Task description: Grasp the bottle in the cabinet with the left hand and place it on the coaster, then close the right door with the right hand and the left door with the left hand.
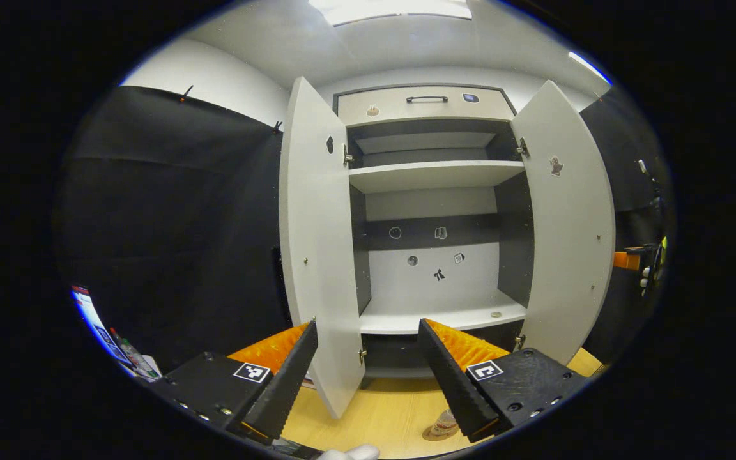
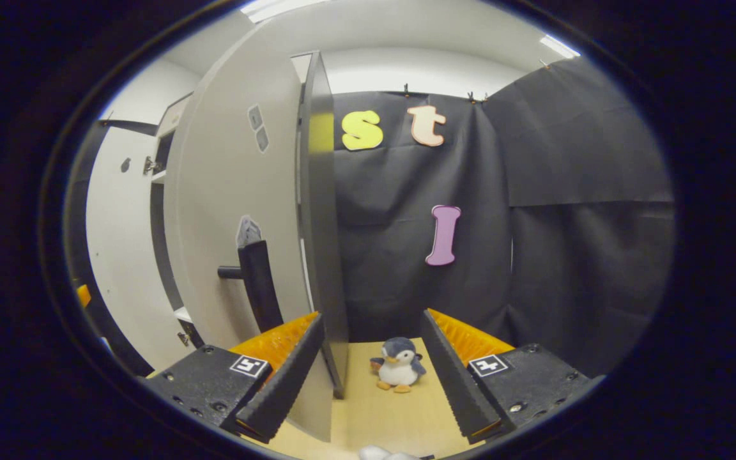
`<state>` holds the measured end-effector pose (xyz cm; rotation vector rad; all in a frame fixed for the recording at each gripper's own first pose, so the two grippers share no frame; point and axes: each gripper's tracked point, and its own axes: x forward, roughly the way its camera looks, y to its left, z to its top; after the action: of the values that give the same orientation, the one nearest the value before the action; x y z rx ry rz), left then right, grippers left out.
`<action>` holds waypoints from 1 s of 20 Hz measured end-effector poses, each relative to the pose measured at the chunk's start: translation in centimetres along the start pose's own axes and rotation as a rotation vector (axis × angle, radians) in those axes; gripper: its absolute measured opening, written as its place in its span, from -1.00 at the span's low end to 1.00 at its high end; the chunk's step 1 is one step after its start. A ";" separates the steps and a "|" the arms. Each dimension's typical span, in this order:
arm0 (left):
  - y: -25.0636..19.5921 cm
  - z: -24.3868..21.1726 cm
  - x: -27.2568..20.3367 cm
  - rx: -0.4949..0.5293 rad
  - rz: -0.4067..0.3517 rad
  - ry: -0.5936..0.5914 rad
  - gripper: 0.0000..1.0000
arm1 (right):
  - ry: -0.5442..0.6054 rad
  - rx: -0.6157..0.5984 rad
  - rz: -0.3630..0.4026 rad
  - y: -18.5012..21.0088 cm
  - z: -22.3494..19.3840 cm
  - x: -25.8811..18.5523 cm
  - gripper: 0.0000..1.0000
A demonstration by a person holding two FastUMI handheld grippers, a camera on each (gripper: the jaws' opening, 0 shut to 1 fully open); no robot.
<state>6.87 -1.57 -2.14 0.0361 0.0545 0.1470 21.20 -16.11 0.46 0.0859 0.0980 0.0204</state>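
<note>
Facing the cabinet (image 1: 435, 211), both doors wide, the left gripper (image 1: 368, 332) gapes empty; right gripper (image 2: 371, 326), also open, straddles the right door (image 2: 240, 191) edge.

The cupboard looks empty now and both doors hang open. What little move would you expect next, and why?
Probably the right gripper should push the right door shut. The bottle seems to stand on the coaster already, the cabinet shelves look bare, and the door's edge sits just ahead of the open fingers.
</note>
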 end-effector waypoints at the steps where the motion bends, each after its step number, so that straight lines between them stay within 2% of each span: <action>1: -0.2 -0.3 0.1 -0.002 -0.005 0.005 0.92 | 0.002 0.002 0.017 0.7 0.0 0.0 0.98; 2: -0.3 -0.4 0.1 0.006 -0.014 0.001 0.92 | 0.011 -0.010 0.008 0.7 -0.3 0.0 0.97; 3: -0.4 -0.6 0.2 0.010 -0.020 0.001 0.92 | 0.001 -0.025 -0.001 0.8 -0.1 0.0 0.86; 4: -0.3 -1.0 0.3 0.005 -0.027 0.008 0.91 | -0.002 -0.047 -0.015 0.9 0.1 0.0 0.92; 8: 1.1 -1.7 0.7 -0.016 -0.028 0.027 0.92 | -0.012 -0.107 -0.055 1.8 0.4 -0.4 0.85; 9: 1.5 -1.9 0.8 -0.020 -0.026 0.029 0.92 | -0.008 -0.099 -0.055 2.2 0.4 -0.6 0.73; 10: 1.9 -2.0 1.0 -0.023 -0.030 0.028 0.92 | -0.001 -0.087 -0.047 2.8 0.1 -0.6 0.85; 12: 2.8 -2.1 1.3 -0.021 -0.030 0.029 0.92 | 0.010 -0.054 -0.026 4.4 -0.3 -0.8 0.86; 20: 6.0 -3.2 1.5 -0.027 -0.018 0.043 0.92 | 0.009 -0.059 0.036 11.4 -1.1 -0.4 0.86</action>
<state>7.27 4.70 -5.20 0.0058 0.0954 0.1310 20.53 -4.65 0.40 0.0291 0.1048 0.0600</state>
